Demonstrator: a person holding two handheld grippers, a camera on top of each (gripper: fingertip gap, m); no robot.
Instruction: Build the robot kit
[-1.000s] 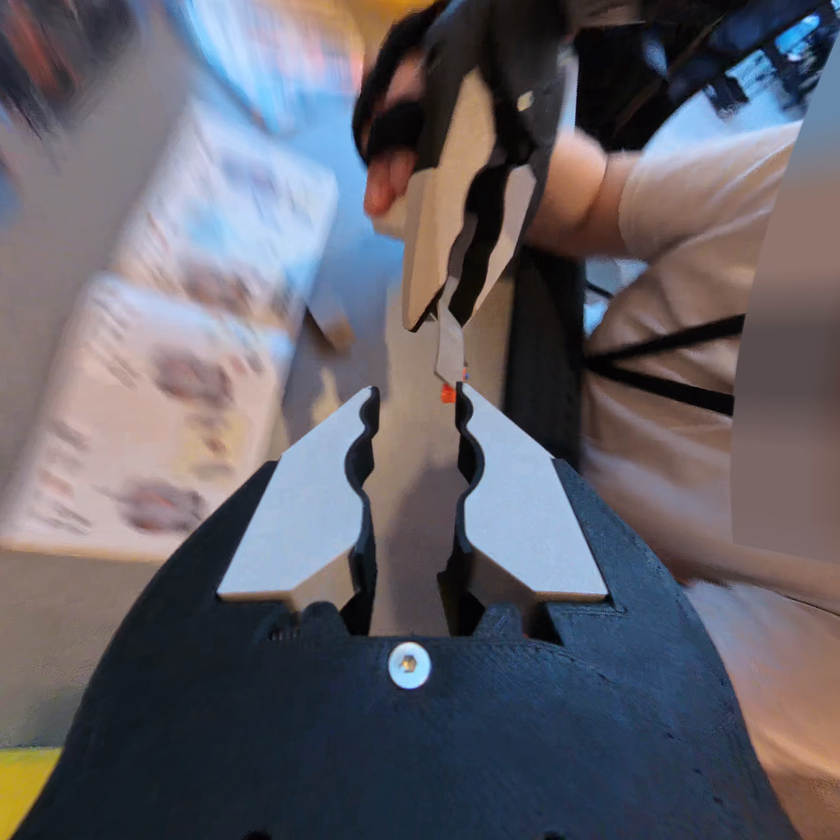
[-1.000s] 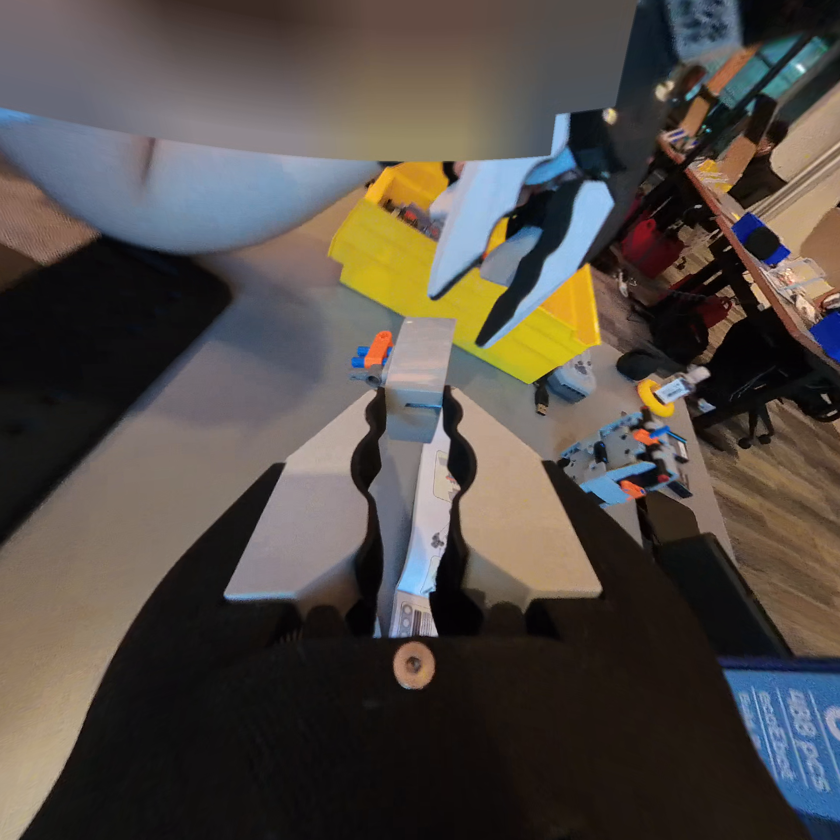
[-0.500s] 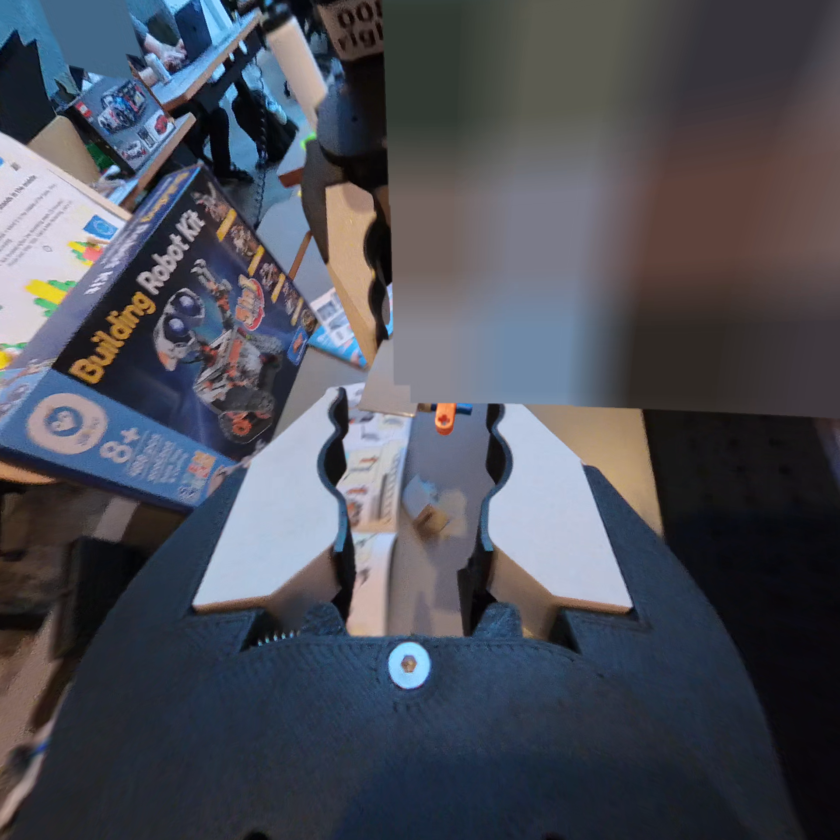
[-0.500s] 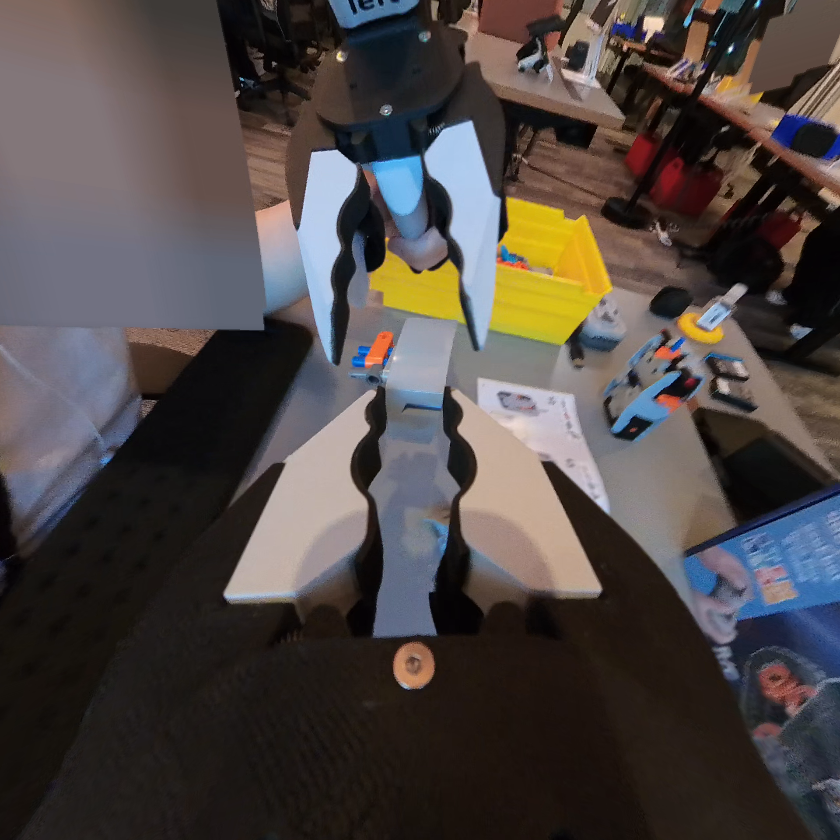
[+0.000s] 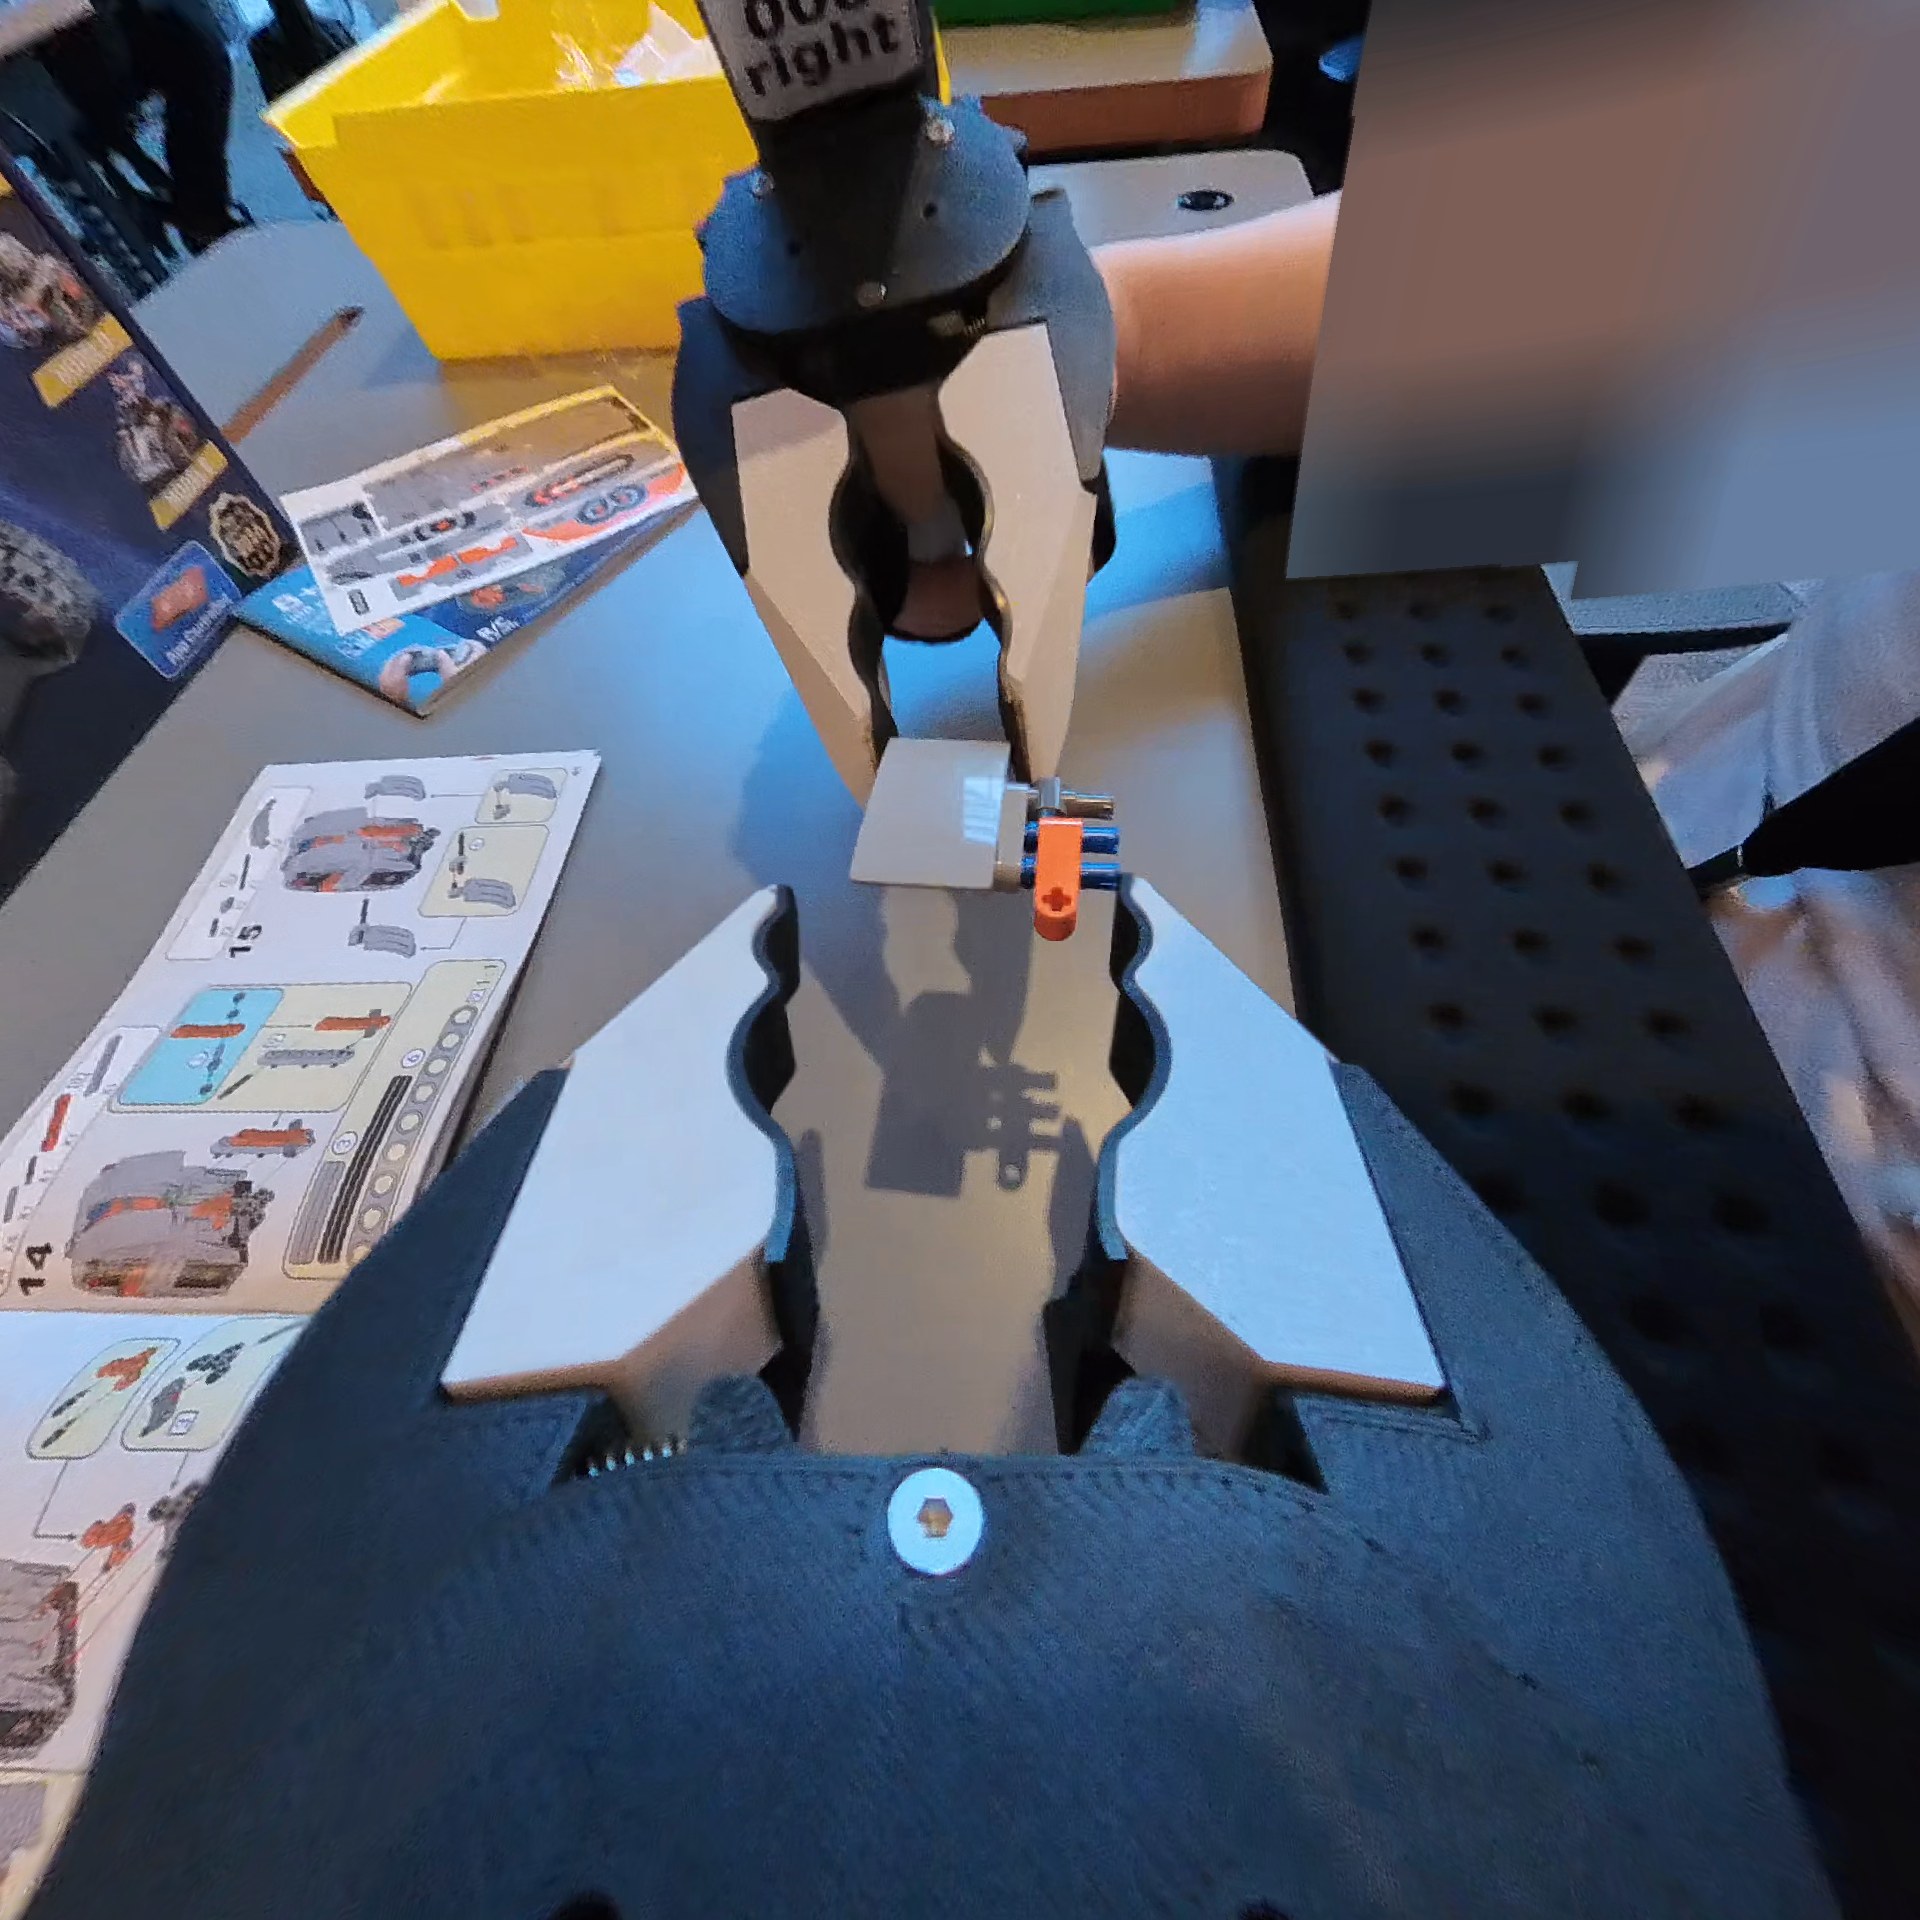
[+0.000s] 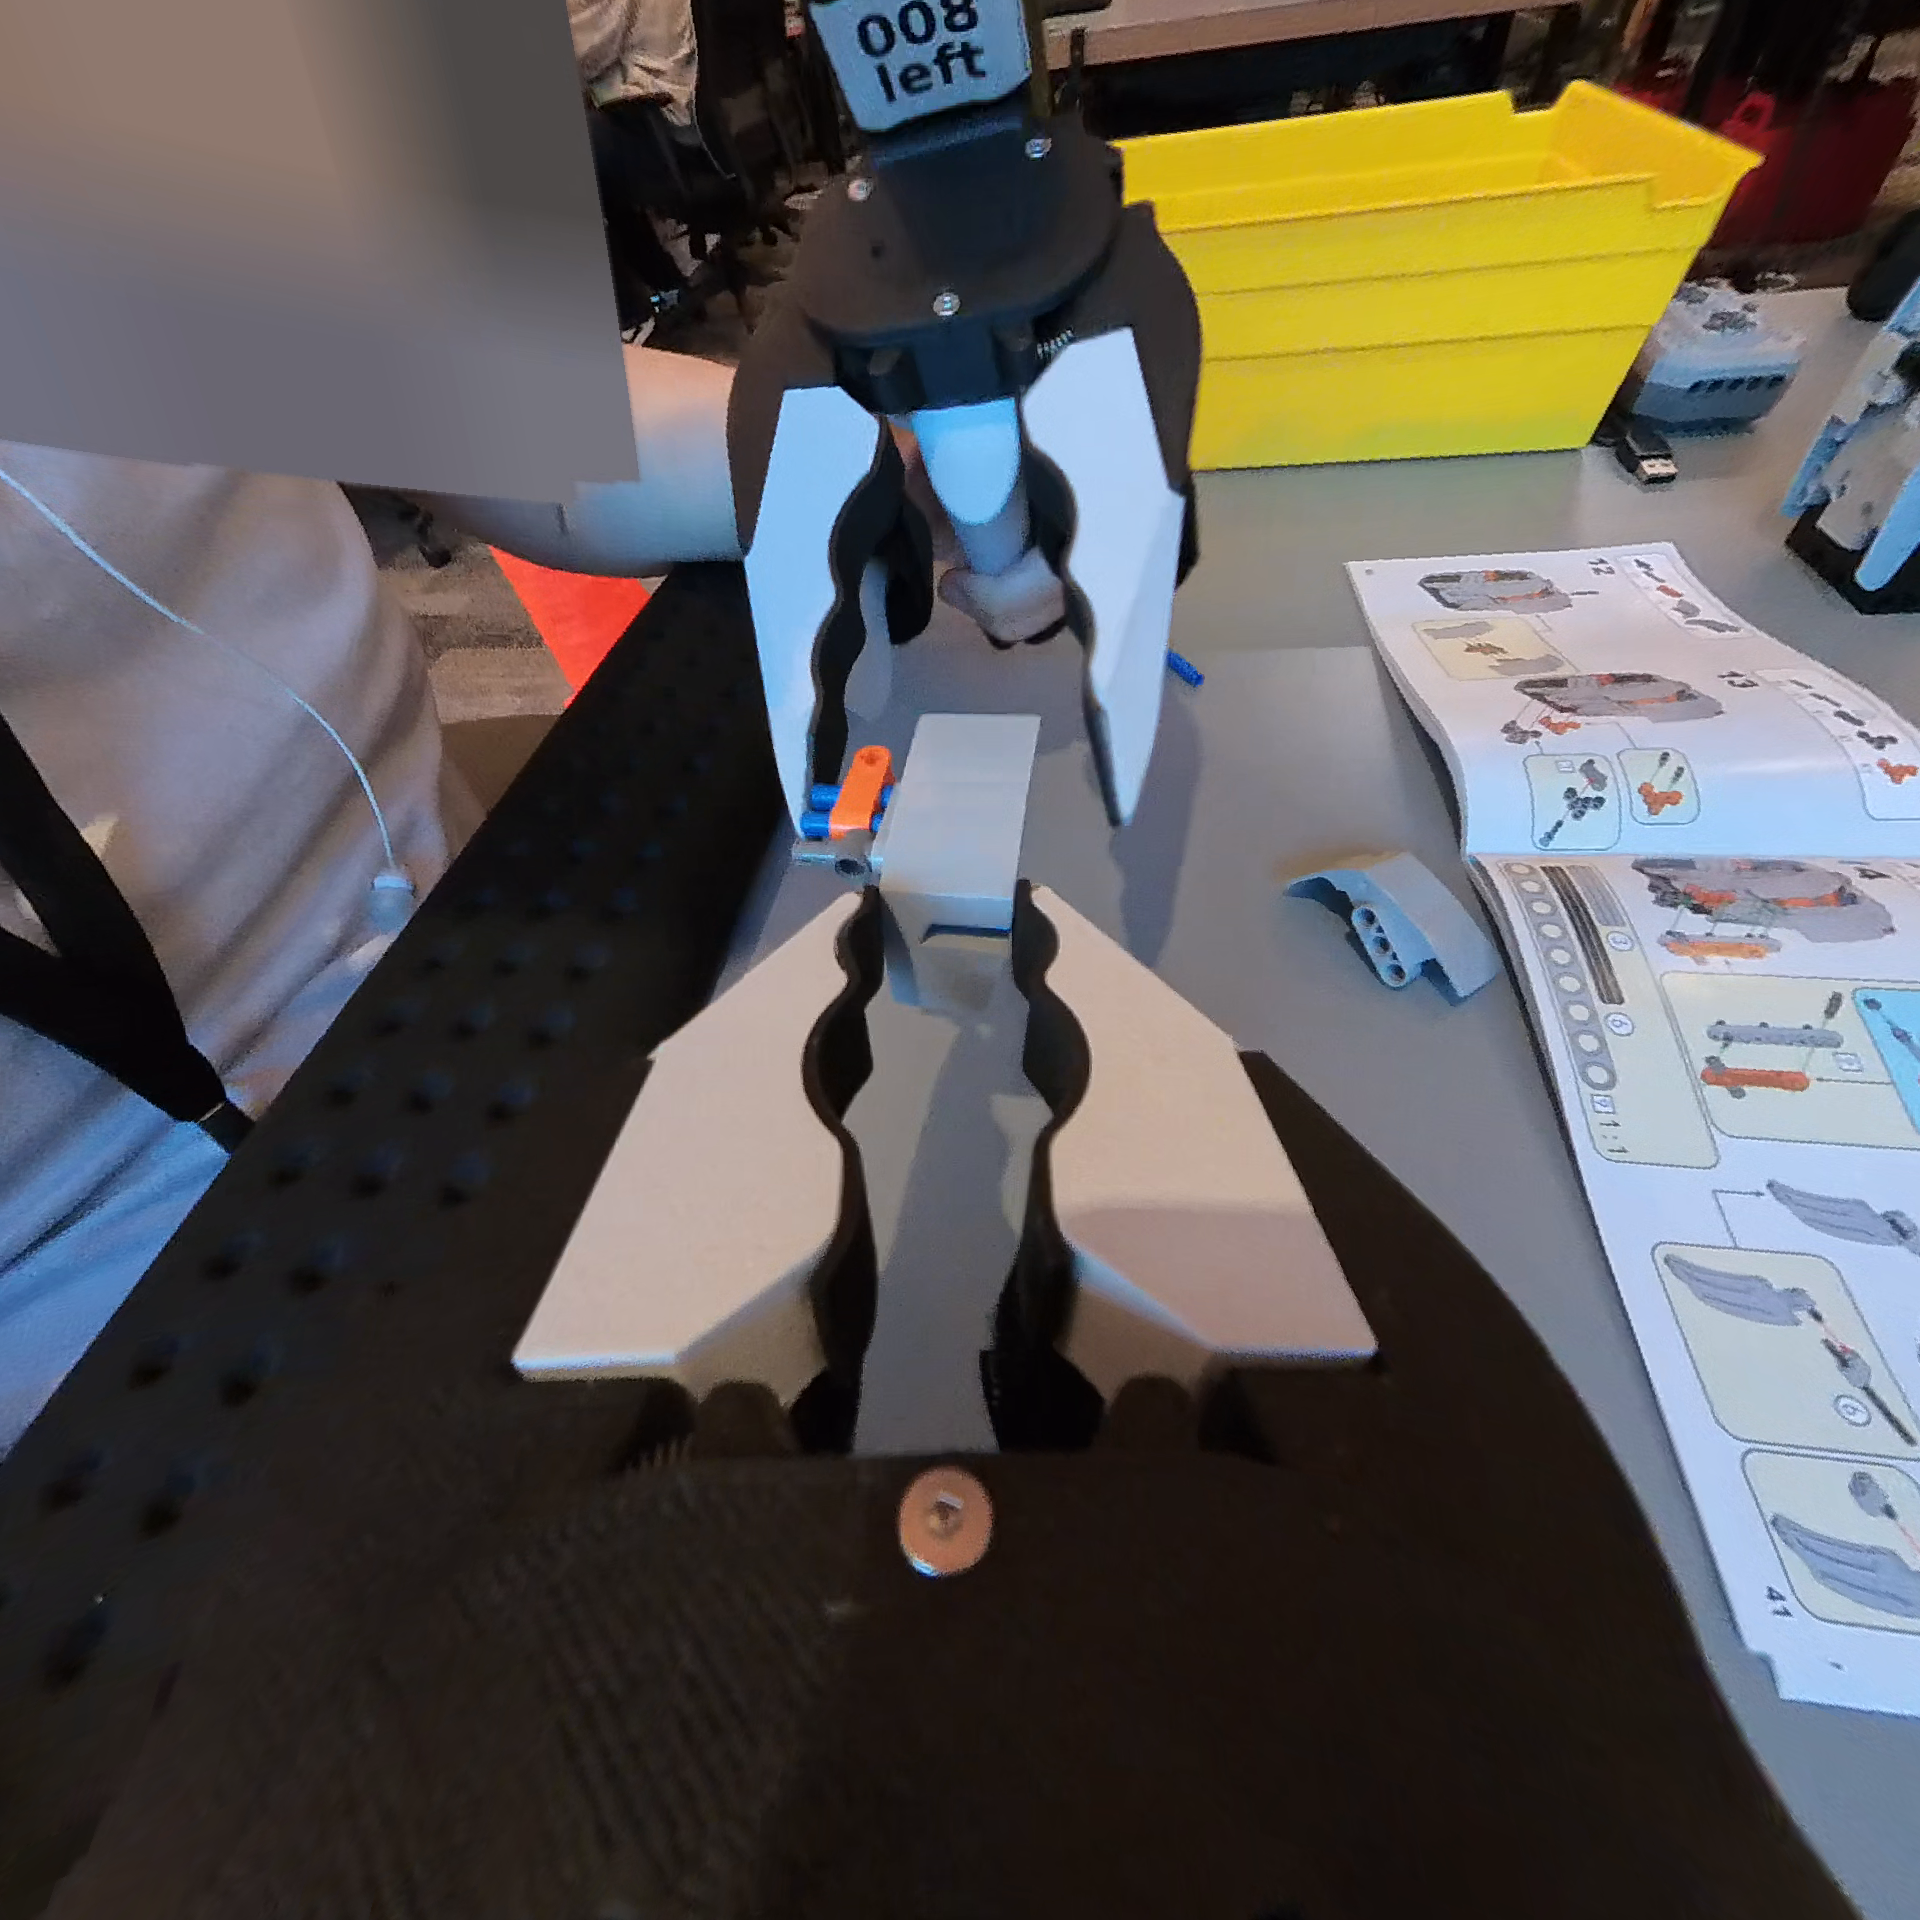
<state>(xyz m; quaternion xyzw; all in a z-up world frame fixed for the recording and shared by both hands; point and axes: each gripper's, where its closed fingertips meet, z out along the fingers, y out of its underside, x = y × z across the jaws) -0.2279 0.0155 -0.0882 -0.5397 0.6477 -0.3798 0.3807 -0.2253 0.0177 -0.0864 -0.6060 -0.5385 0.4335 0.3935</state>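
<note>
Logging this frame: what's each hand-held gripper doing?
Left hand-held gripper: open, empty.
Right hand-held gripper: shut on grey plastic brick assembly with orange and blue connectors.

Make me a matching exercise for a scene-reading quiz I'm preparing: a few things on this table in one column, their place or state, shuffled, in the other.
Things
1. grey block with orange and blue pins
2. left gripper
3. yellow bin
4. curved grey piece

Places or states
A. lying loose on the table beside the instruction booklet
B. open, holding nothing
C. clamped at the tips of the right gripper
D. standing at the far side of the table

Pairs: 1-C, 2-B, 3-D, 4-A
</note>
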